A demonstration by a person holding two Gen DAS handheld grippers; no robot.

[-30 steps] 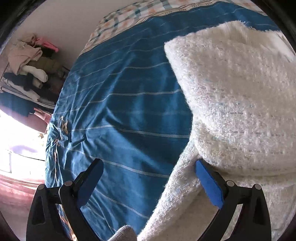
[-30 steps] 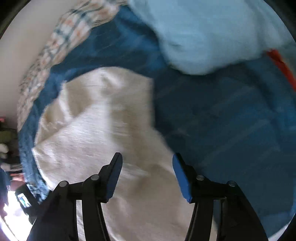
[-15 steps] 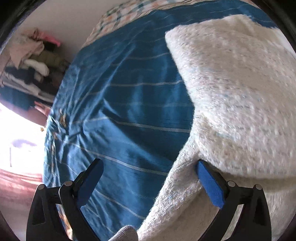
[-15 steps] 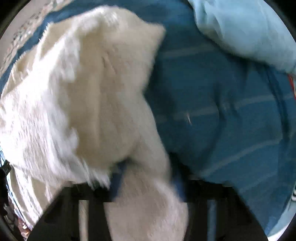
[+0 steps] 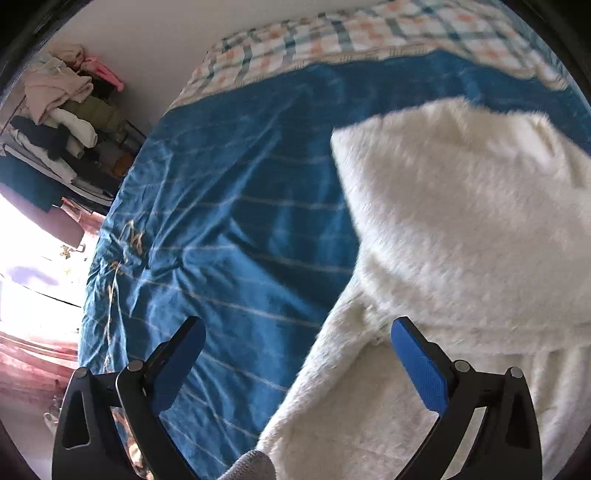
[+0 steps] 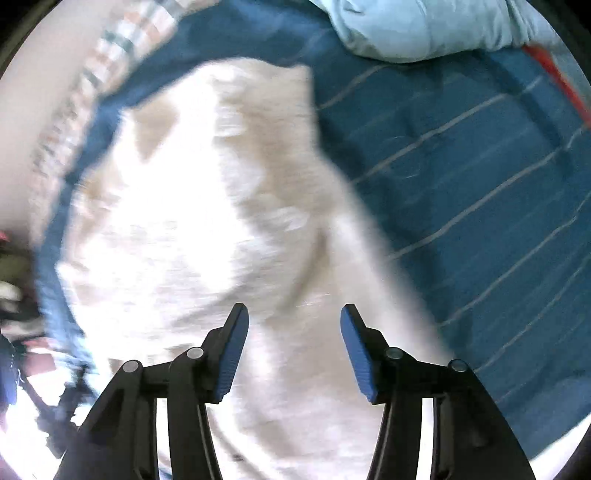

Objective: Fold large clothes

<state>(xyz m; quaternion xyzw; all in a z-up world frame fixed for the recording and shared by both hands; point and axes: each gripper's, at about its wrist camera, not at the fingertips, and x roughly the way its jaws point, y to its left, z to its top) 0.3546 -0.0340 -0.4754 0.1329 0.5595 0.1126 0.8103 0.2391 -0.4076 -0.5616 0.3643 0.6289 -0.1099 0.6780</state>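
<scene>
A large fuzzy white garment lies partly folded on a blue striped bedspread; a folded layer rests on top of its lower part. My left gripper is open and empty, hovering over the garment's left edge. In the right wrist view the same white garment fills the middle, blurred by motion. My right gripper is open and empty just above it.
A checked sheet shows at the far end of the bed by a white wall. A pile of clothes stands at the left. A light blue cloth and a red strip lie at the far right.
My right gripper was down in the white garment half a second ago and is now lifted clear, open. My left gripper has drawn back a little, so more of the bed shows.
</scene>
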